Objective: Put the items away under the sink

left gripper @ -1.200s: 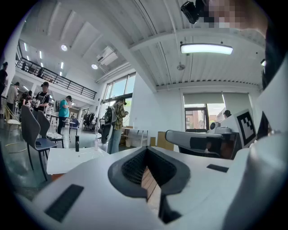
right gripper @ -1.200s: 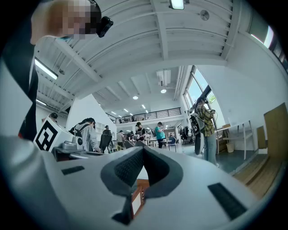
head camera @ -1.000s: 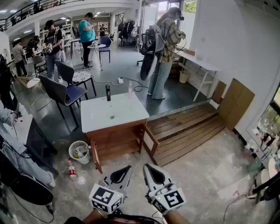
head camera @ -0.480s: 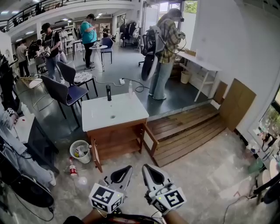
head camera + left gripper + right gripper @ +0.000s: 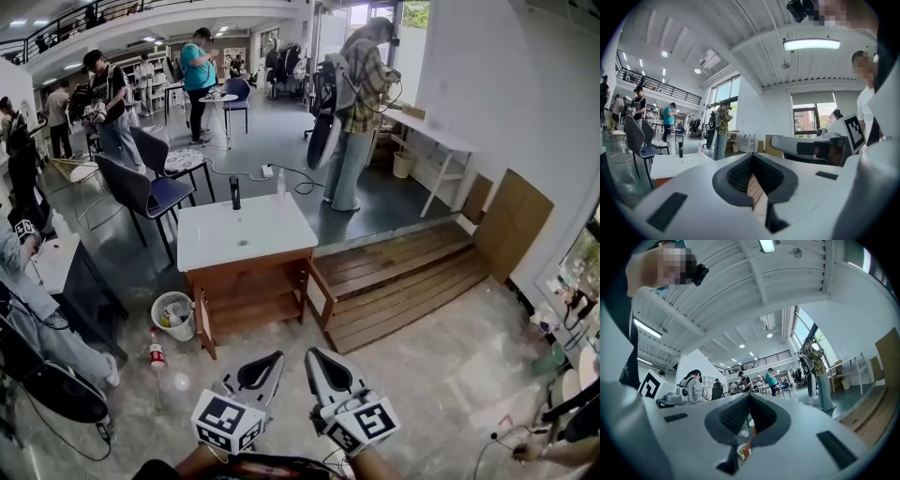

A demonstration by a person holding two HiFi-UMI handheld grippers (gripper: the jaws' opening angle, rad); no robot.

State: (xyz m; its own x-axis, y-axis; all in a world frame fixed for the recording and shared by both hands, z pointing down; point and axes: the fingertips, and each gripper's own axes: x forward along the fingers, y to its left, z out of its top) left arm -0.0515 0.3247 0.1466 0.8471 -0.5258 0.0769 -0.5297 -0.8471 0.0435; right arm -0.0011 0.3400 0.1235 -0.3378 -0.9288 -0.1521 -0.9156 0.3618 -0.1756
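- Left white-and-black gripper point(image 5: 270, 359) low in the head view, jaws together, nothing between them.
- Right white-and-black gripper point(image 5: 316, 356) just beside it, likewise closed and empty.
- Ahead and well apart from both, wooden sink cabinet with white top point(image 5: 216, 253), doors point(image 5: 318, 298) swung open.
- Left of the cabinet, on the floor: small bottle with red label point(image 5: 157, 354), near white mesh wastebasket point(image 5: 180, 335).
- At the far edge of the sink top: black tap point(image 5: 234, 192) and clear bottle point(image 5: 279, 186).
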